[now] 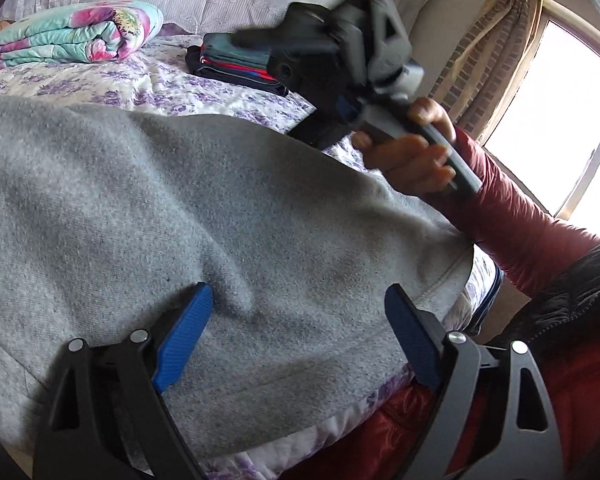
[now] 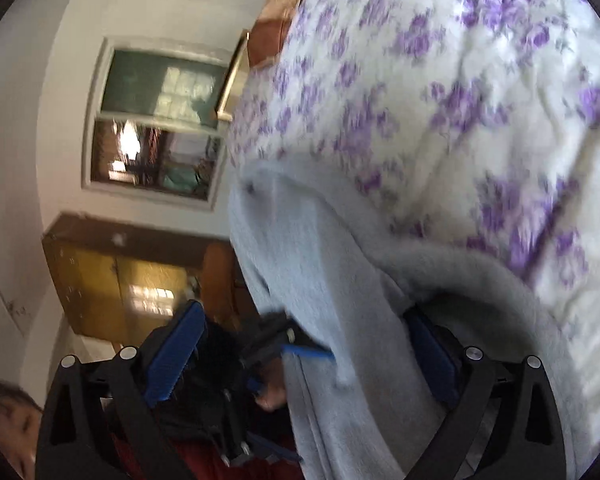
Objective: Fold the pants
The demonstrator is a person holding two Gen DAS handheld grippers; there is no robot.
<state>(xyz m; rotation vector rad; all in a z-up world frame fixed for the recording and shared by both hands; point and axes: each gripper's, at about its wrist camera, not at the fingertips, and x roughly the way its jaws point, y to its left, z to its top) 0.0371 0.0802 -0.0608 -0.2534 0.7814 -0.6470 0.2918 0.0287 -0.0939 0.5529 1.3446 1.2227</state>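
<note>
The grey pants (image 1: 180, 220) lie spread on the floral bedsheet (image 1: 160, 84); above them the left gripper (image 1: 300, 304) hangs wide open, fingers apart over the cloth.

Left wrist view: close above grey pants (image 1: 204, 216), facing across bed toward window (image 1: 556, 120). Right wrist view: rolled sideways, nearer still. Shared: pants, purple-flowered bedspread (image 2: 440, 92).

Red sleeve (image 1: 512, 216) (quilted black vest (image 1: 580, 292))
</note>
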